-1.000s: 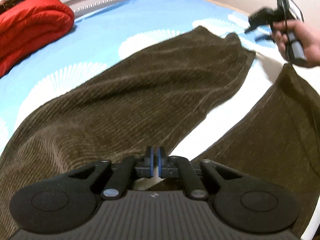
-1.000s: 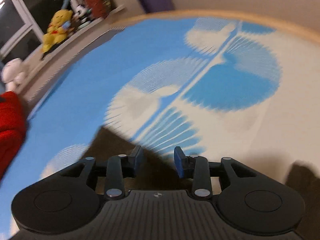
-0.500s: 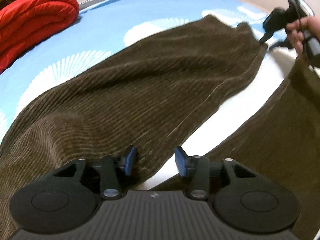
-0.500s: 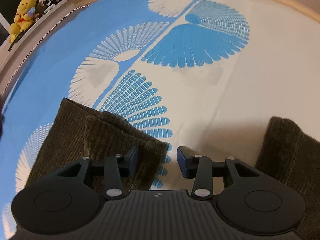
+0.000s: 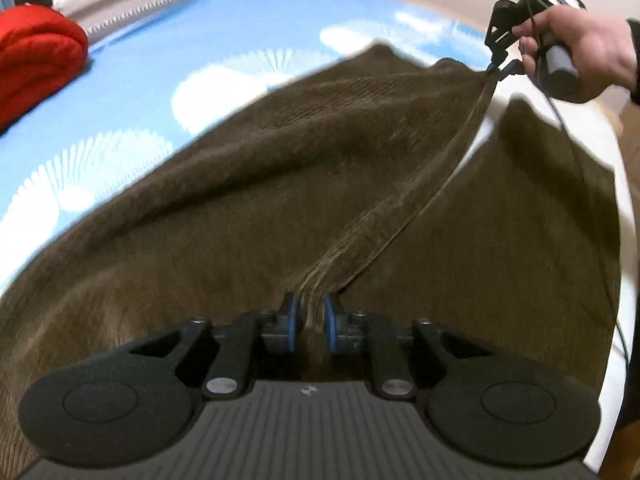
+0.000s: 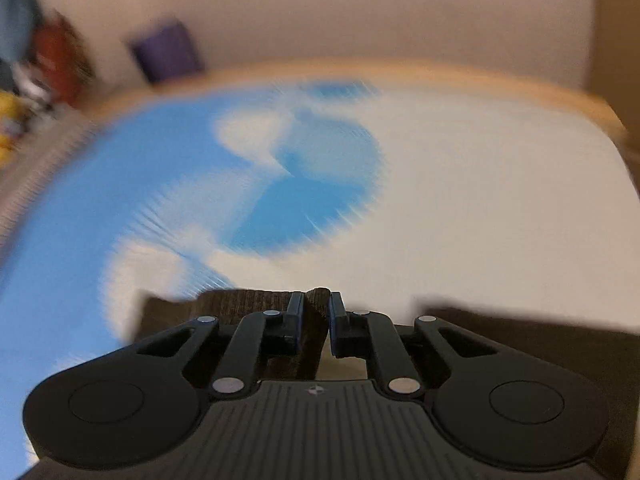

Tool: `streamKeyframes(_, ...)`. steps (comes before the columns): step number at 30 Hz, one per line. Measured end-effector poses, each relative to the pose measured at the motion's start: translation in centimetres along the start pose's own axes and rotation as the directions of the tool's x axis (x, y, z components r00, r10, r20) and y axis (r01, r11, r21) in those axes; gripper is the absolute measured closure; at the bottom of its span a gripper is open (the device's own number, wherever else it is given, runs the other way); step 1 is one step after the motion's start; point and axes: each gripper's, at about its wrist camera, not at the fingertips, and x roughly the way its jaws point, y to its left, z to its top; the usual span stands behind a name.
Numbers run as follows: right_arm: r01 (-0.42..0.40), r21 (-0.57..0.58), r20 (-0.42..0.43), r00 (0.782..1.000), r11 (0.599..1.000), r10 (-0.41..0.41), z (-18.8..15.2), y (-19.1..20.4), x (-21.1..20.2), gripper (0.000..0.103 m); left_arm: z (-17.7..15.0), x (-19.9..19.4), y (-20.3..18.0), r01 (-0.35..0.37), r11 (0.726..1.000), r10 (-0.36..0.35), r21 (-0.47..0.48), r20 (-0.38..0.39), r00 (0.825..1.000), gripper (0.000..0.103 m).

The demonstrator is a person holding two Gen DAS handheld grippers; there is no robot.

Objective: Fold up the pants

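Note:
Dark brown corduroy pants (image 5: pixel 248 184) lie spread on a blue and white bed sheet (image 5: pixel 132 92). My left gripper (image 5: pixel 311 320) is shut on the inner edge of the left leg near the crotch. My right gripper (image 5: pixel 500 70) is shut on the hem corner of that same leg, and the edge is stretched taut and lifted between the two. In the right wrist view the right gripper (image 6: pixel 316 316) pinches a fold of the brown cloth (image 6: pixel 240 302). The other leg (image 5: pixel 520 216) lies flat to the right.
A rolled red blanket (image 5: pixel 36 56) lies at the far left of the bed. Stuffed toys (image 6: pixel 8 120) sit on a ledge beyond the bed. A purple object (image 6: pixel 168 54) stands by the wall. The bed's wooden edge (image 6: pixel 520 88) runs along the far side.
Both grippers were open half a second ago and have closed on the left pant leg. The leg's inner edge is now lifted and pulled taut between them. The right view is blurred by motion.

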Motion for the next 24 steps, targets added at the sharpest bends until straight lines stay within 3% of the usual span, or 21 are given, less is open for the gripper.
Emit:
streamKeyframes(2, 0.020, -0.004, -0.113, 0.993, 1.000, -0.020, -0.5, -1.2, 2.4, 0.089, -0.1, -1.2, 0.8, 0.050, 0.998, -0.050, -0.048, 0.016, 0.999, 0.072)
streamKeyframes(5, 0.060, -0.005, -0.048, 0.997, 0.998, -0.060, -0.3, -1.8, 1.1, 0.084, -0.4, -3.9, 3.1, 0.081, 0.986, -0.070, -0.145, 0.076, 0.995, 0.070)
streamKeyframes(8, -0.063, -0.150, 0.076, 0.994, 0.987, 0.075, -0.6, 0.1, -2.1, 0.076, -1.6, -5.1, 6.1, 0.038, 0.966, -0.020, -0.257, 0.074, 0.997, 0.075)
streamKeyframes(10, -0.166, -0.241, 0.094, 0.977, 0.956, 0.194, -1.7, 1.1, -4.0, 0.058, -3.1, -4.0, 7.7, -0.030, 0.943, 0.023, -0.330, -0.025, 0.999, 0.081)
streamKeyframes(11, -0.240, -0.287, 0.044, 0.964, 0.927, 0.263, -2.4, 2.0, -4.3, 0.054, -4.2, -2.8, 8.3, -0.056, 0.930, 0.016, -0.363, -0.112, 0.994, 0.077)
streamKeyframes(13, -0.394, -0.365, -0.132, 0.919, 0.844, 0.372, -4.4, 3.5, -3.6, 0.052, -5.4, -2.4, 8.9, -0.026, 0.904, -0.037, -0.428, -0.138, 0.990, 0.075)
streamKeyframes(15, -0.478, -0.396, -0.300, 0.874, 0.784, 0.382, -6.4, 4.6, -2.2, 0.053, -4.5, -3.6, 8.8, -0.049, 0.905, -0.033, -0.422, -0.185, 0.982, 0.074)
streamKeyframes(18, -0.500, -0.356, -0.308, 0.860, 0.789, 0.407, -7.0, 5.6, -0.9, 0.053, -2.7, -8.1, 8.7, -0.118, 0.915, 0.059, -0.387, -0.161, 0.985, 0.075)
streamKeyframes(19, -0.522, -0.327, -0.311, 0.846, 0.787, 0.432, -6.7, 6.2, -0.2, 0.052, -2.1, -10.0, 9.1, -0.143, 0.911, 0.097, -0.388, -0.136, 0.986, 0.075)
streamKeyframes(21, -0.561, -0.267, -0.328, 0.818, 0.784, 0.473, -6.2, 7.6, 1.0, 0.052, -1.6, -14.2, 10.6, -0.189, 0.886, 0.178, -0.424, -0.066, 0.982, 0.071)
streamKeyframes(24, -0.572, -0.198, -0.338, 0.802, 0.796, 0.493, -6.5, 9.9, 2.3, 0.050, -3.0, -18.7, 13.1, -0.282, 0.809, 0.332, -0.516, 0.004, 0.943, 0.064)
